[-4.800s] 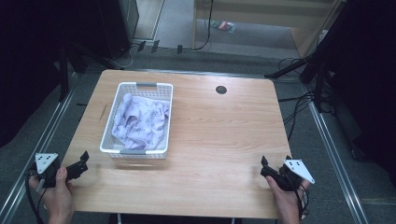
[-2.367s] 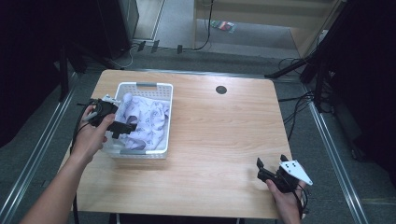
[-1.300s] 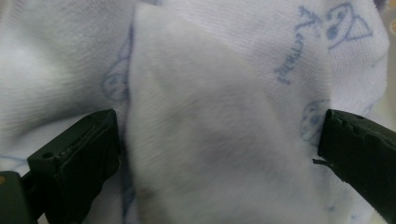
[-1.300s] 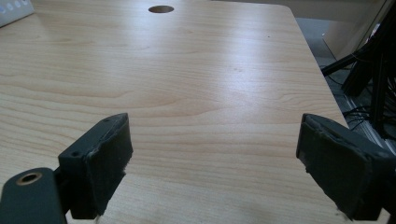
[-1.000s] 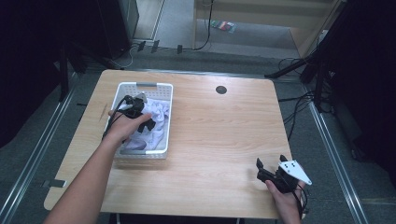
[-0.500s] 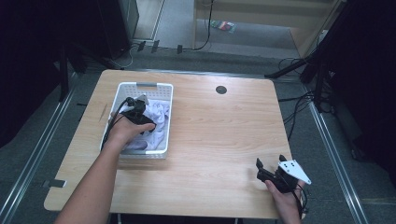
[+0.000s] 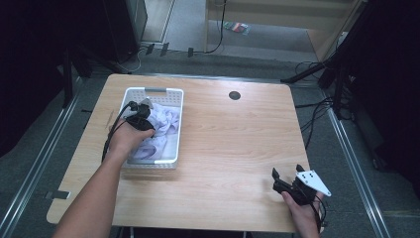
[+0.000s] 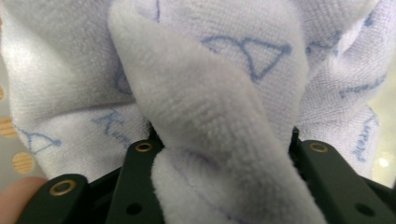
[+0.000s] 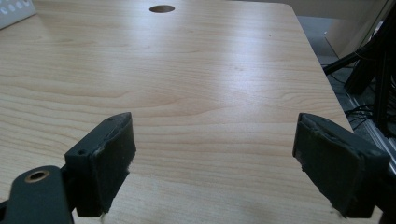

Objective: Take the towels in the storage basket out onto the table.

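Note:
A white slotted basket (image 7: 153, 90) on the left of the wooden table (image 7: 237, 144) holds a crumpled white towel (image 7: 166, 124) with pale blue print. My left gripper (image 7: 141, 116) reaches down into the basket. In the left gripper view its jaws have just been closing and the gripper (image 8: 219, 149) now pinches a thick fold of the towel (image 8: 201, 84). My right gripper (image 7: 287, 171) rests near the table's front right corner. The right gripper view shows it (image 9: 215, 158) open, with bare wood between its pads.
A round cable hole (image 7: 234, 95) sits near the table's far edge, also seen as the hole (image 9: 162, 8) in the right gripper view. A basket corner (image 9: 14, 9) shows at that view's top left. Cables and dark stands (image 7: 341, 74) surround the table.
The left hand came from the table's front left edge into the basket and settled onto the towel. The right gripper has stayed in place.

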`<action>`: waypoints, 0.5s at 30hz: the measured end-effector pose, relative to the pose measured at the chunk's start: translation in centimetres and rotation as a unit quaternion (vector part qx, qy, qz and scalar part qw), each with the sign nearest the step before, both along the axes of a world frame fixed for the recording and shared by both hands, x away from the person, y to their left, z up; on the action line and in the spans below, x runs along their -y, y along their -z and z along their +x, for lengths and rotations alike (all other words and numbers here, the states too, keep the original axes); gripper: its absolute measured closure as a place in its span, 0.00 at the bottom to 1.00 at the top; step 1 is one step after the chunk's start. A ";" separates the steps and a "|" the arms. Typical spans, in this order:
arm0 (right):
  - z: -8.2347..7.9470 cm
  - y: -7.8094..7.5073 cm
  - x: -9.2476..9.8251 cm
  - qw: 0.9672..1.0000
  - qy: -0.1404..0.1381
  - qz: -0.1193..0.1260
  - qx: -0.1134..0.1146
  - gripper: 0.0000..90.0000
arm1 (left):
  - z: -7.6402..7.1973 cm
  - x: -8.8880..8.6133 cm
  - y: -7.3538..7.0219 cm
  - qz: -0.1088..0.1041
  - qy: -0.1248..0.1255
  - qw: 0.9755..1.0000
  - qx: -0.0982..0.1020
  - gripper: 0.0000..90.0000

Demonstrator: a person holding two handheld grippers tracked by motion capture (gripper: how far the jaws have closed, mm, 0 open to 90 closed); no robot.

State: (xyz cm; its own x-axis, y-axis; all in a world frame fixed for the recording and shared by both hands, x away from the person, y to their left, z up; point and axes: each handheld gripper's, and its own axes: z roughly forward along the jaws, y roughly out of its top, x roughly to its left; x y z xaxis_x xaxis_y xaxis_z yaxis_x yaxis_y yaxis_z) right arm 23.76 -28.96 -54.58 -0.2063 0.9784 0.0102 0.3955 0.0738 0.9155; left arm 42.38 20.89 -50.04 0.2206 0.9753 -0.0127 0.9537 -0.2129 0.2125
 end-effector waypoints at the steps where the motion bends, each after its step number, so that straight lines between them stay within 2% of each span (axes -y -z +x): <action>1: 0.0 0.0 0.0 1.000 -0.001 0.002 0.000 0.15 | 0.1 -0.1 0.0 -0.004 0.001 1.000 -0.001 0.68; 3: -0.1 0.0 0.0 1.000 -0.001 0.003 0.002 0.15 | 0.2 -0.4 -0.2 -0.012 0.002 1.000 -0.005 0.70; 10: 0.0 0.0 0.0 1.000 -0.001 0.002 0.000 0.15 | 0.2 -0.2 -0.2 -0.008 0.002 1.000 -0.005 0.70; 15: 0.0 0.0 0.0 1.000 -0.002 0.004 0.000 0.15 | 0.1 -0.3 -0.2 -0.014 -0.001 1.000 -0.003 0.70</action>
State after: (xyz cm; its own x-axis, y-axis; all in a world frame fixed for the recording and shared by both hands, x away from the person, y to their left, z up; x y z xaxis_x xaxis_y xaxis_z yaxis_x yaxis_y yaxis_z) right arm 23.75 -29.01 -54.58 -0.2098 0.9776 0.0184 0.3948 0.0674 0.9163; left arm 42.52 21.22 -49.86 0.2194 0.9748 -0.0410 0.9550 -0.2060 0.2132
